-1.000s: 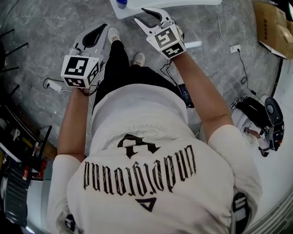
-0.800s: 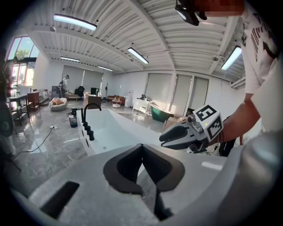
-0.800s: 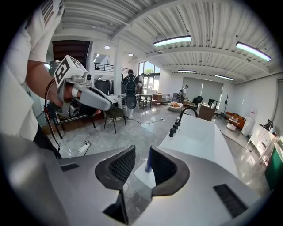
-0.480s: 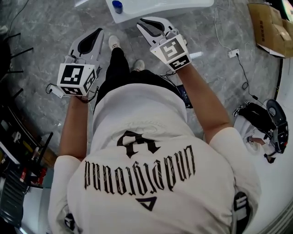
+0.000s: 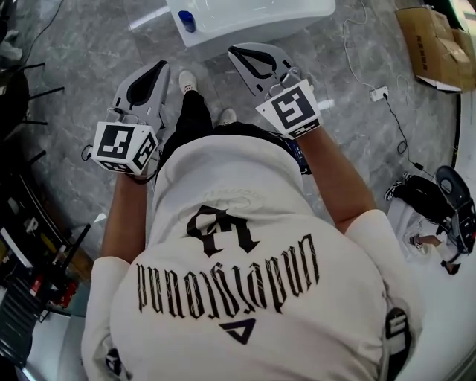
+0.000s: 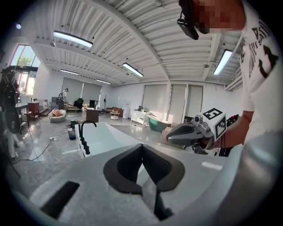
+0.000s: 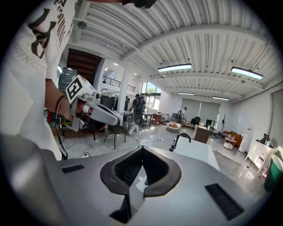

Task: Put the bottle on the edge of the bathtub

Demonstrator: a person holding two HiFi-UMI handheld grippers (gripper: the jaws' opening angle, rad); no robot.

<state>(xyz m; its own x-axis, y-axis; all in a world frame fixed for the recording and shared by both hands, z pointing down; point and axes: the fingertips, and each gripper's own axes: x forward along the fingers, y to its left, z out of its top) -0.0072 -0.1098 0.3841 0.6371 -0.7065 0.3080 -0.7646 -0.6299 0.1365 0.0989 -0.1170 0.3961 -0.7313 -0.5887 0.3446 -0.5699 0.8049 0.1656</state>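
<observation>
The right tongs (image 5: 236,52) have just closed: a second ago they stood wide apart, and now their tips meet with nothing between them; the left tongs (image 5: 159,68) are likewise together and empty, as their own view confirms; over the same second the glossy white bathtub (image 5: 260,15) has come further into the head view at the far side, so the person seems to have stepped back or tilted the head; the small dark-blue bottle (image 5: 186,21) stands upright on the tub's rim at its left corner, touched by neither pair of tongs; this looks like a release already made, with the bottle set where the task wants it, though I cannot tell how close it sits to the rim's outer lip; relative to the tongs the bottle lies farther off, between the two in left-right terms and somewhat nearer the left pair, clearly apart from both; both pairs hang over the grey marbled floor (image 5: 74,74) on the near side of the tub.
</observation>
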